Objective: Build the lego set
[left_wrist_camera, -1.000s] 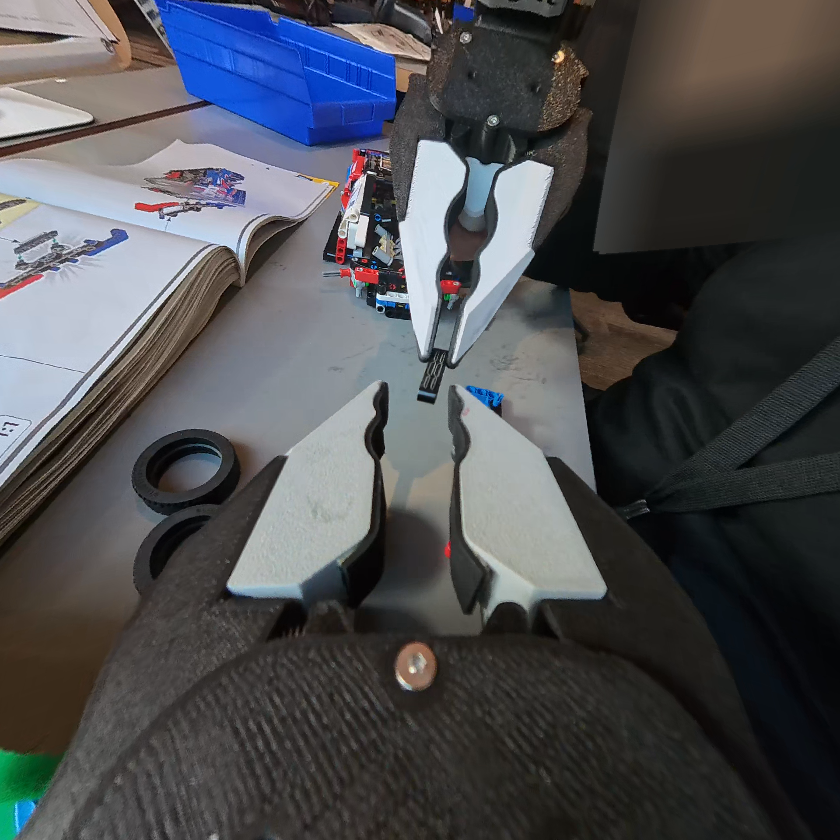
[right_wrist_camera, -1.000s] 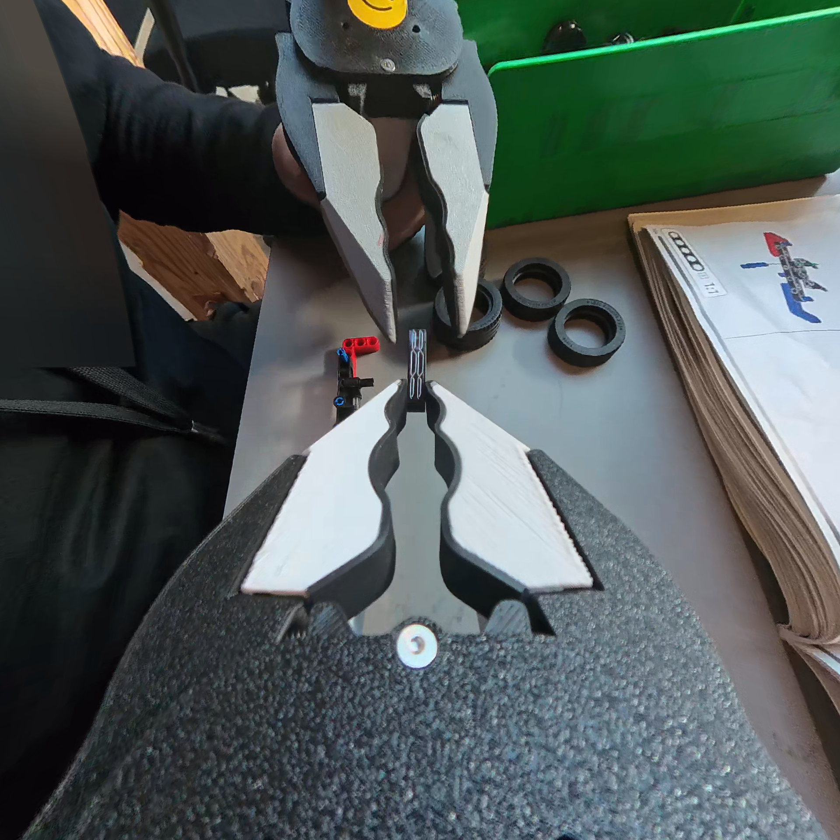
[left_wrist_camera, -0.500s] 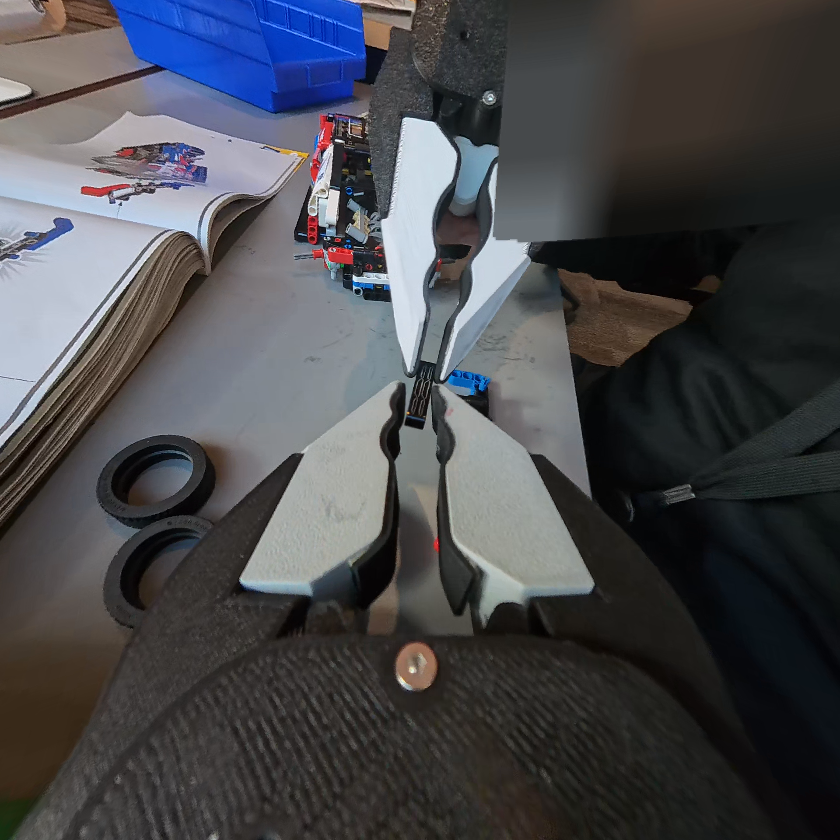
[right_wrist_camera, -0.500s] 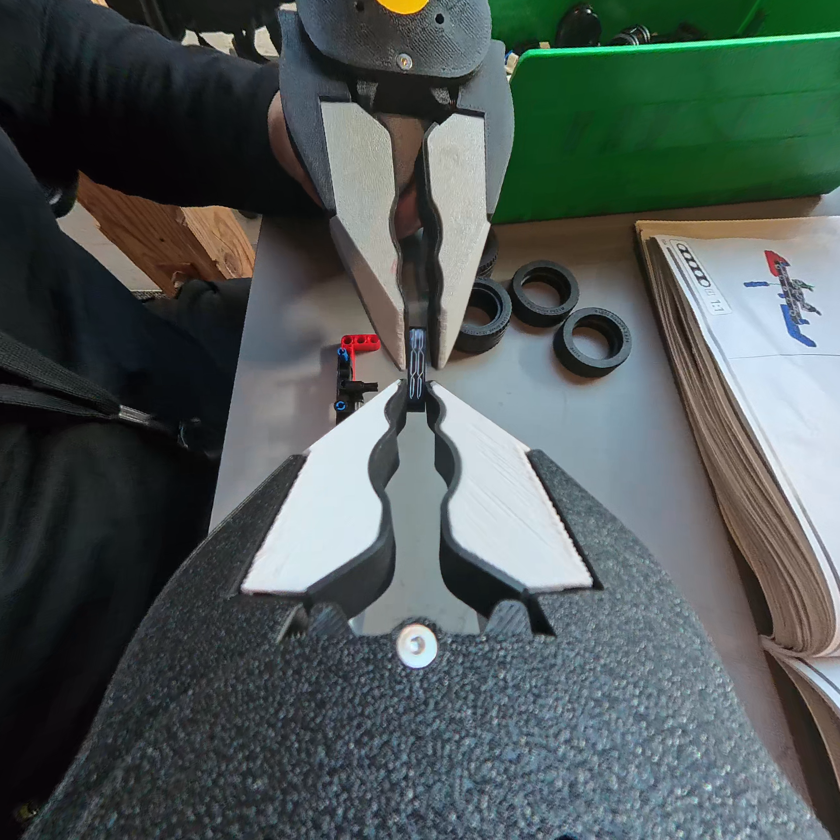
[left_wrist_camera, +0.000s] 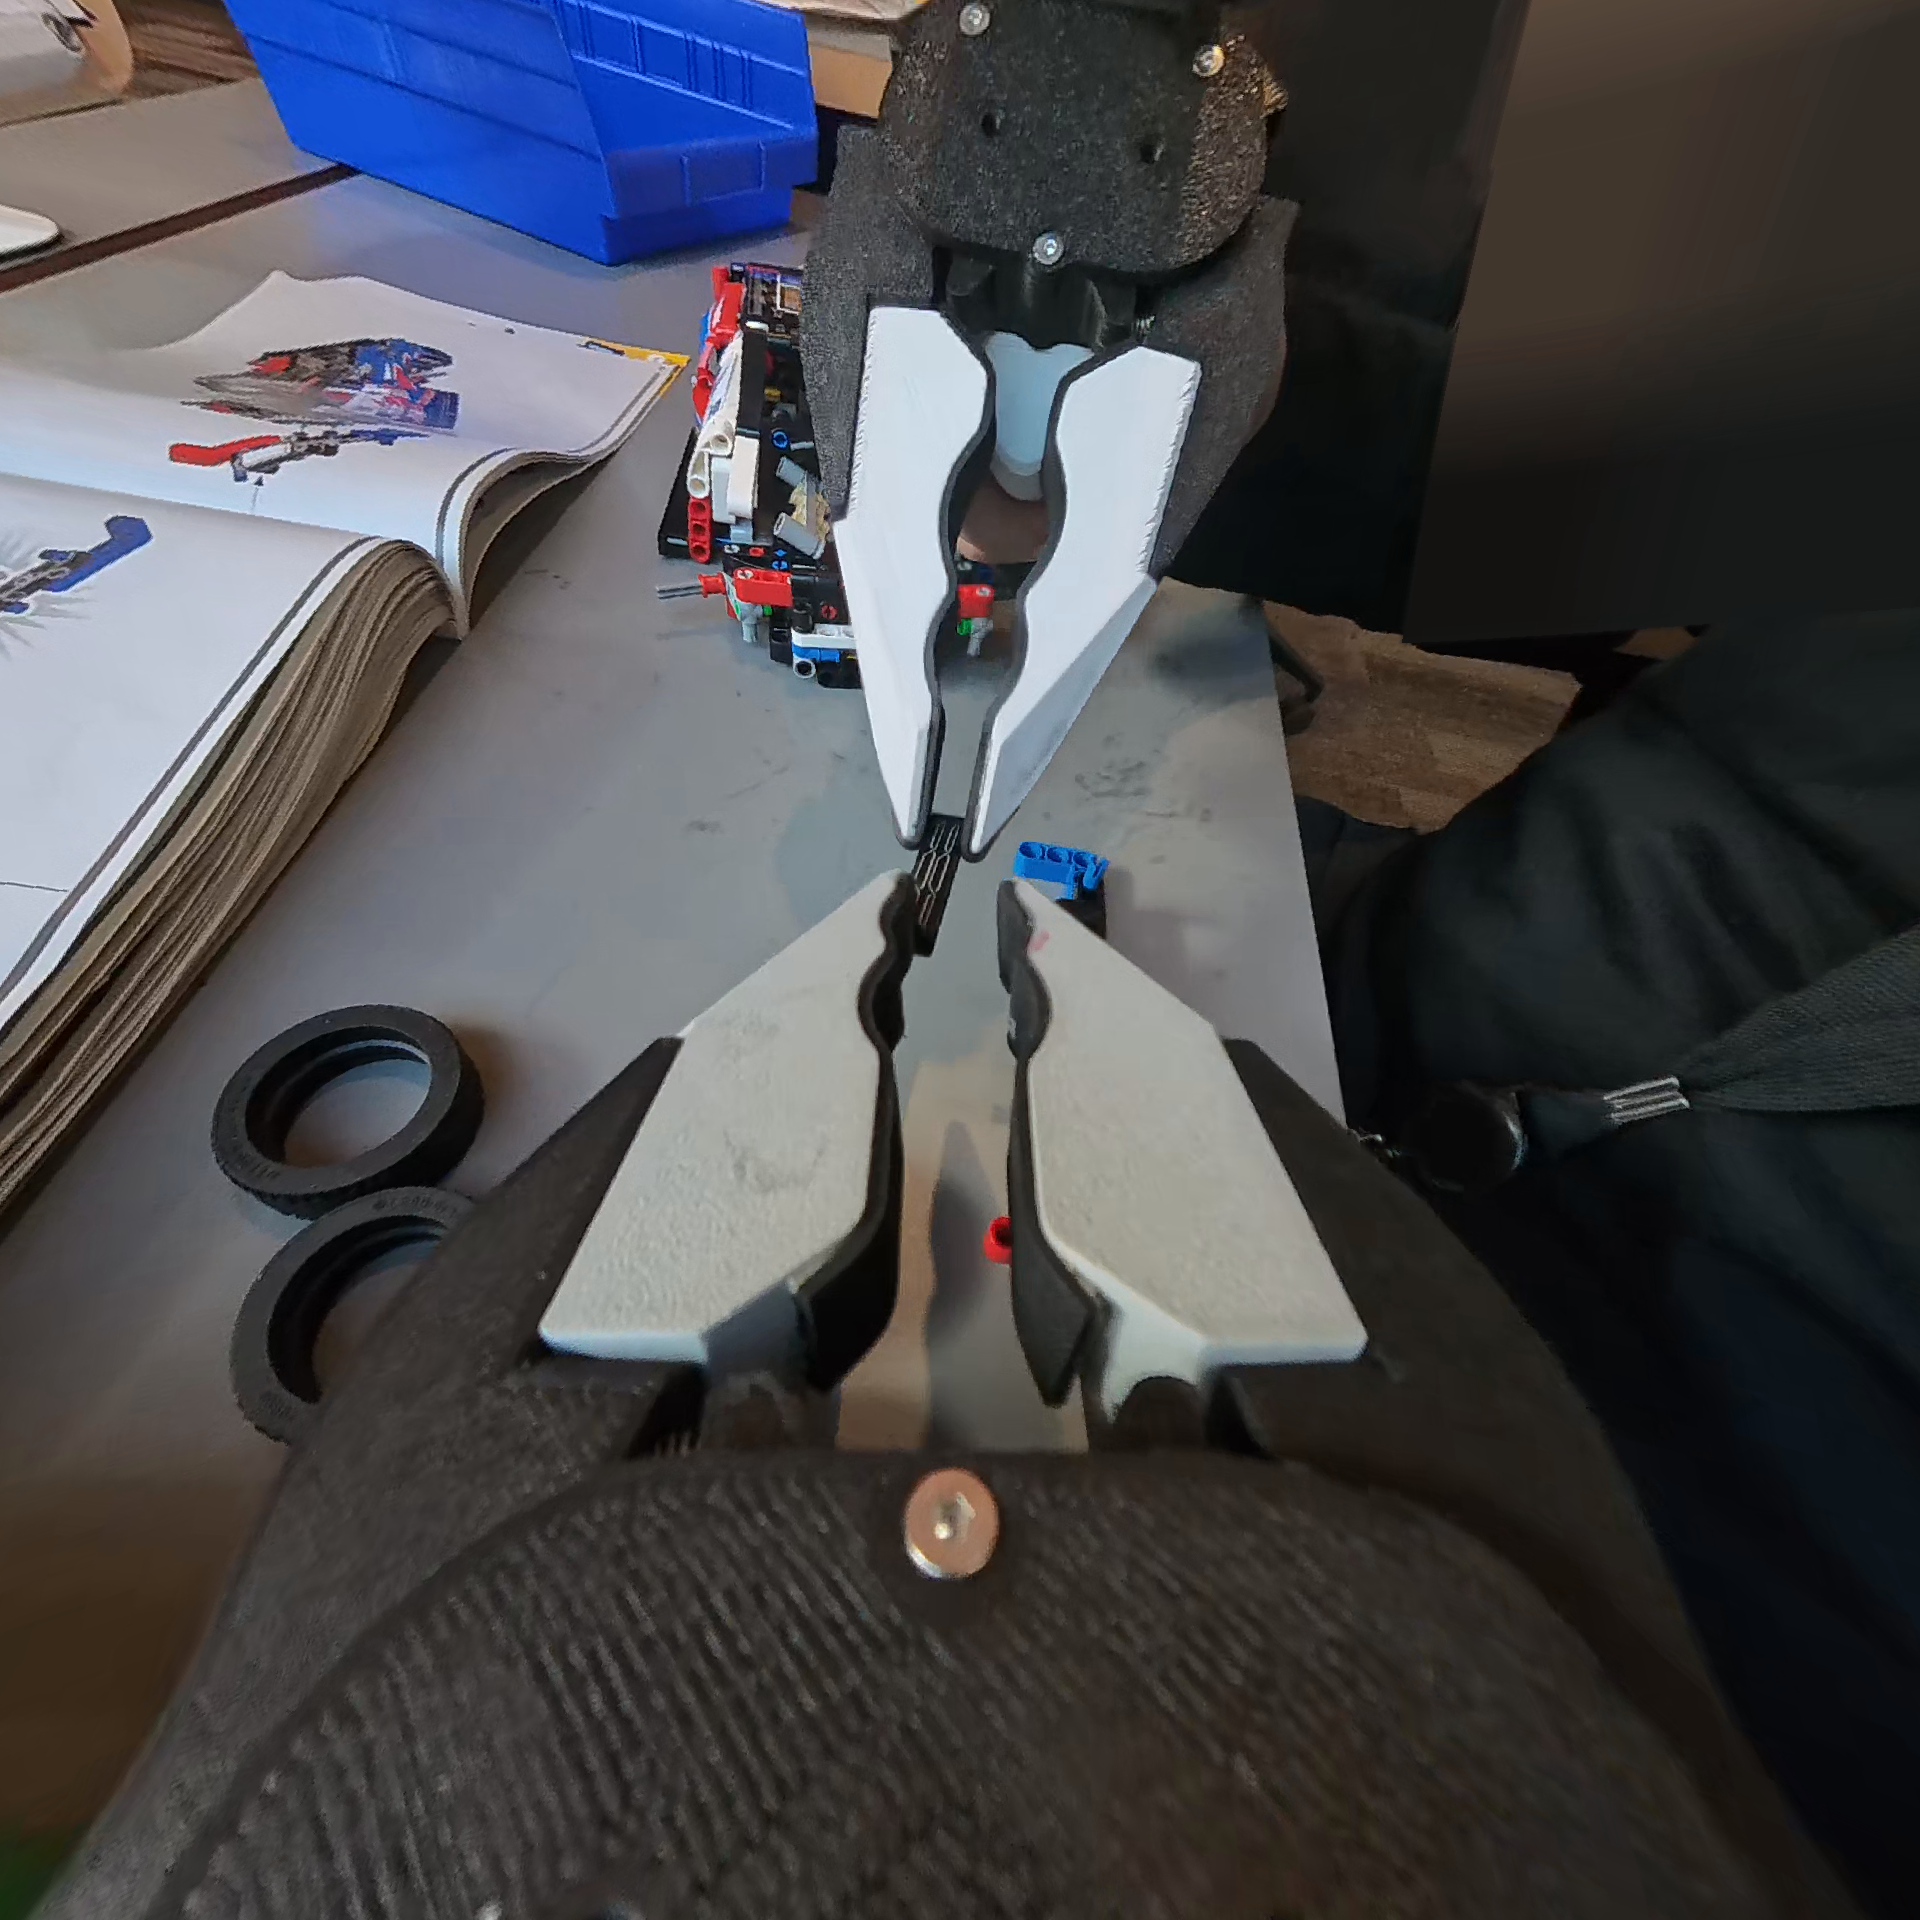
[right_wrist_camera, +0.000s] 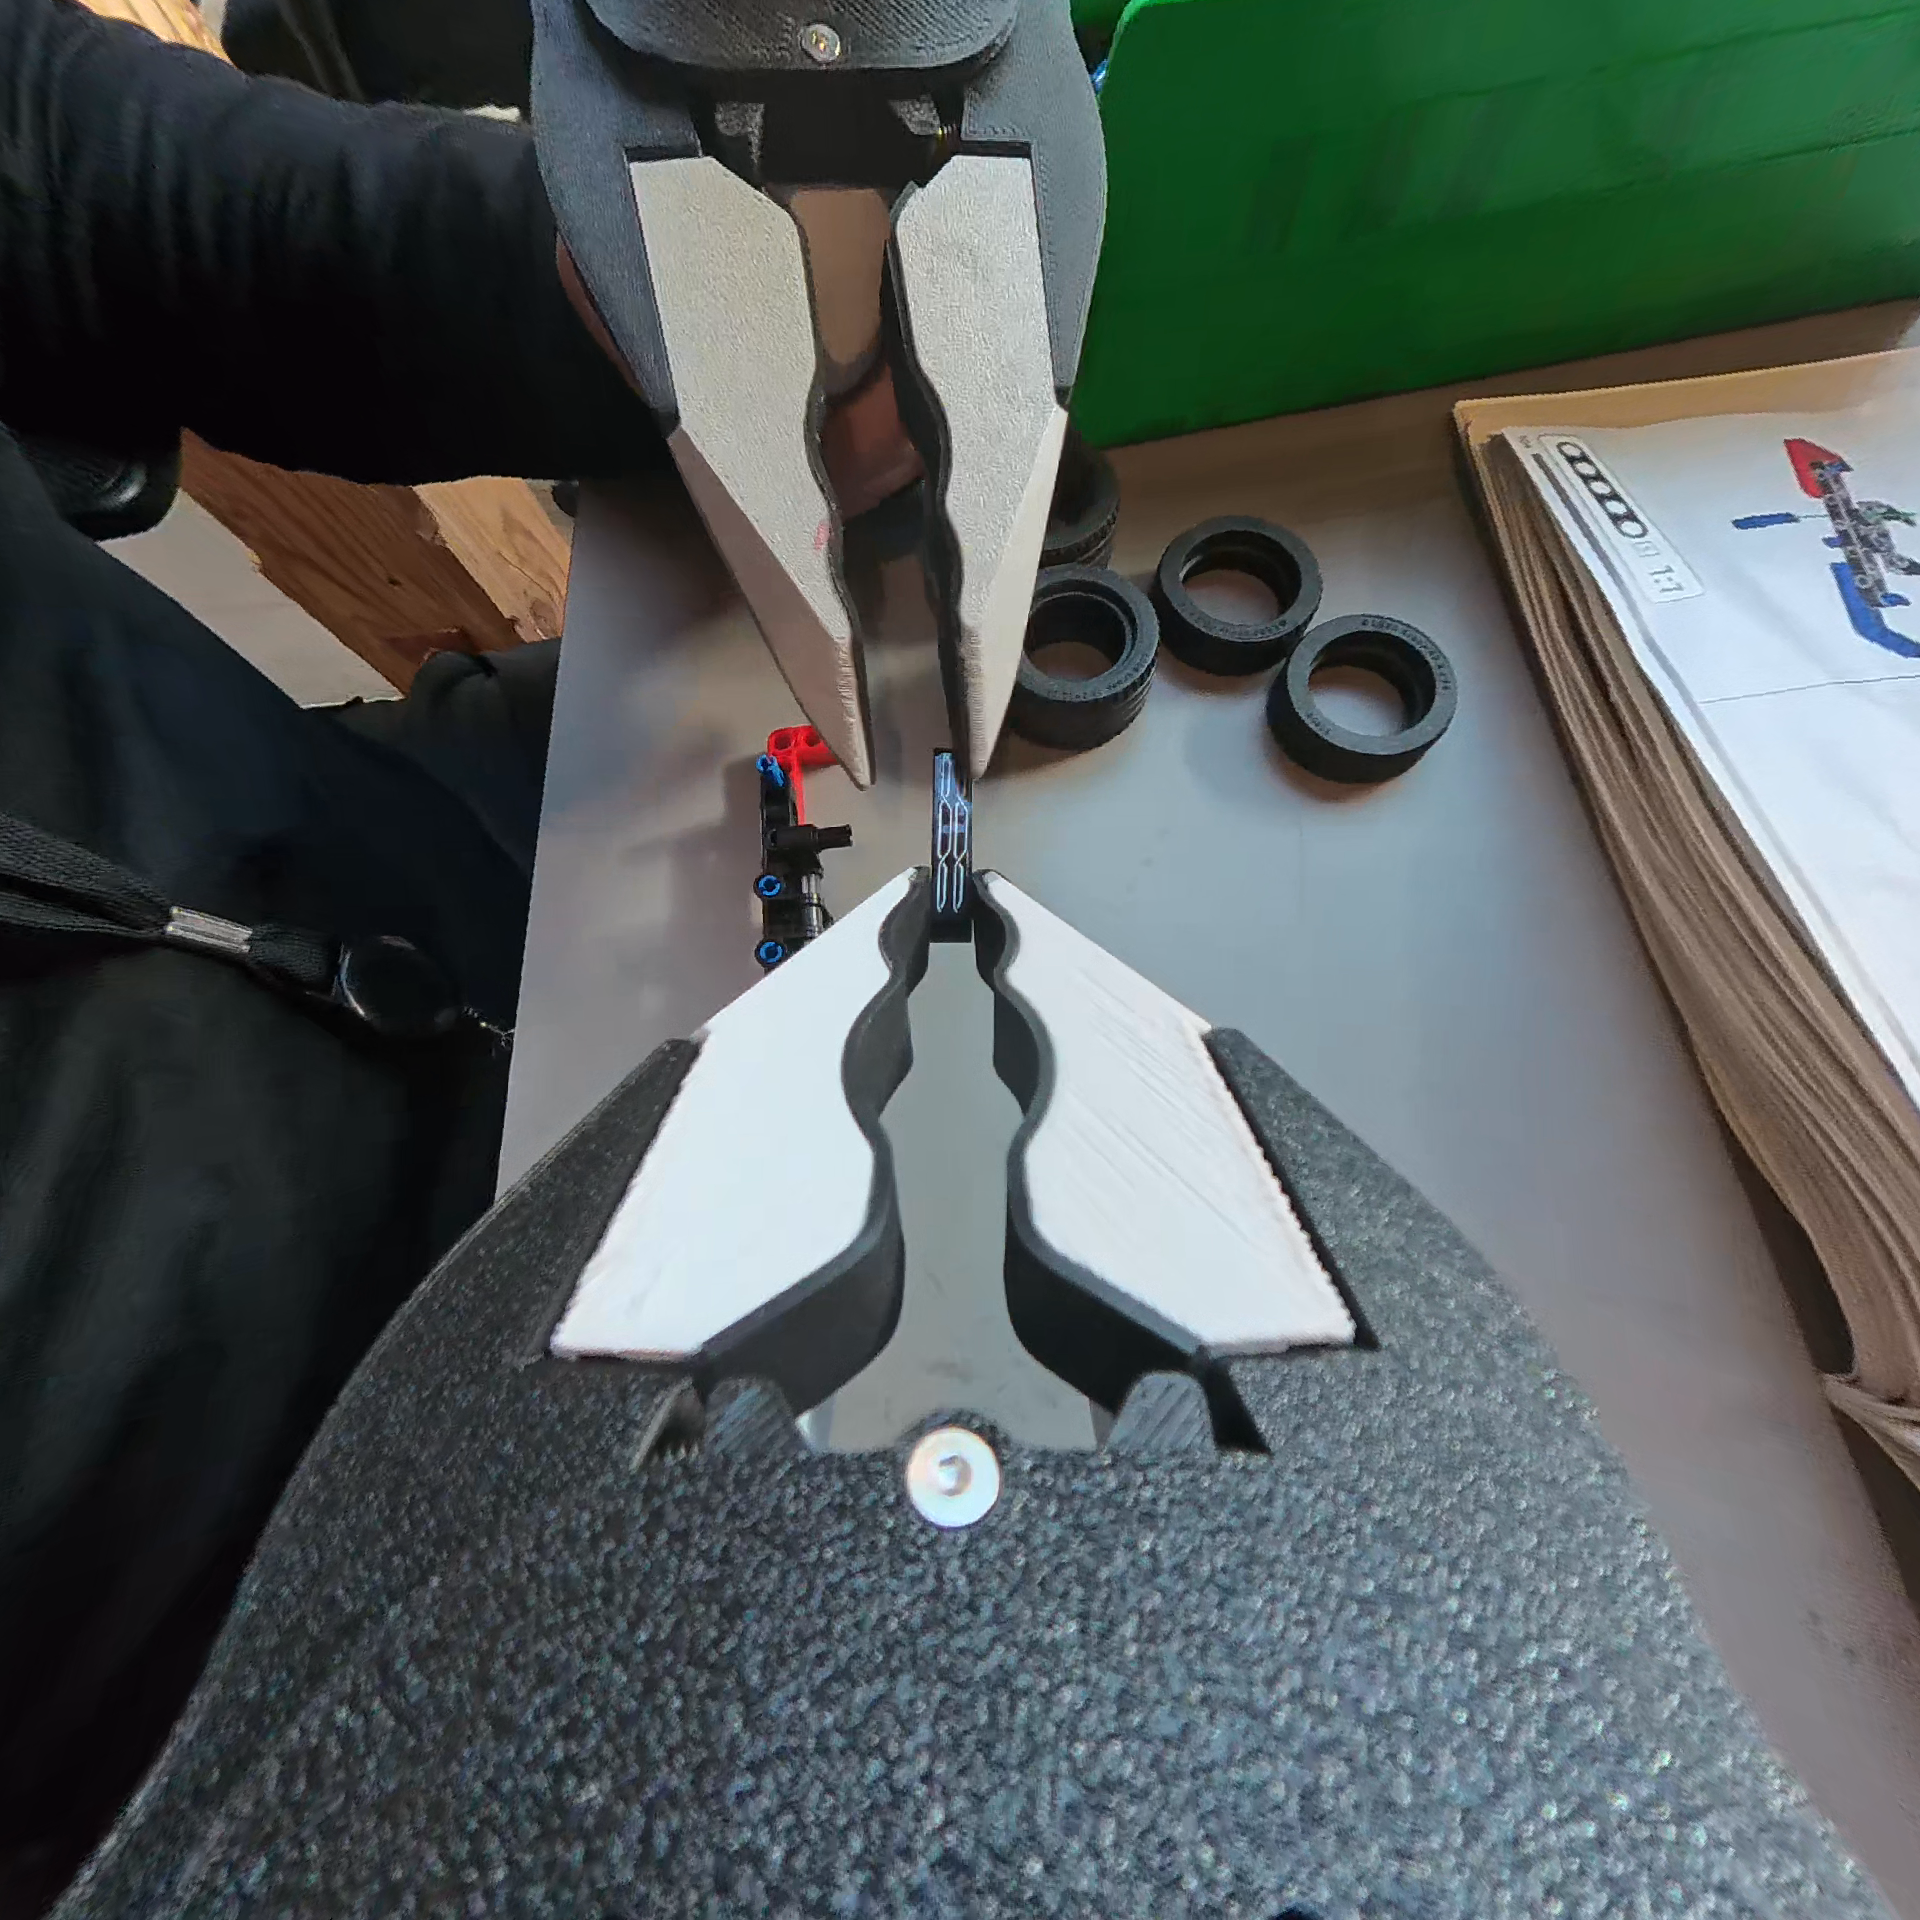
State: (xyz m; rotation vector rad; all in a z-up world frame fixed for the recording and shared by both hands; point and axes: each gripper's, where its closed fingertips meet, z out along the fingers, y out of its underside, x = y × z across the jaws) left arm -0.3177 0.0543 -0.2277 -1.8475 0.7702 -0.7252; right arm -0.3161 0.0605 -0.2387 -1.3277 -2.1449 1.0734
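Right wrist view: the right gripper pinches the near end of a thin black lego strip between its closed fingertips; the strip carries a pale blue line pattern, too small to make out. The strip's far end reaches the left gripper, whose fingers stand apart, one tip beside the strip. A bare hand shows only in part behind those fingers.

On the grey table lie four black rubber tyres, one half hidden by the left gripper; tiny raised lettering runs round their sidewalls, unreadable. Left of the strip sits a small black, red and blue sub-assembly. The open instruction booklet, cut off at the frame edge, bears a small ring mark and printed diagrams. A green bin stands behind.

In the left wrist view the left gripper is open around the strip, touching it only on one side. The partly built model is largely hidden behind the right gripper. A blue bin is cropped at the top.
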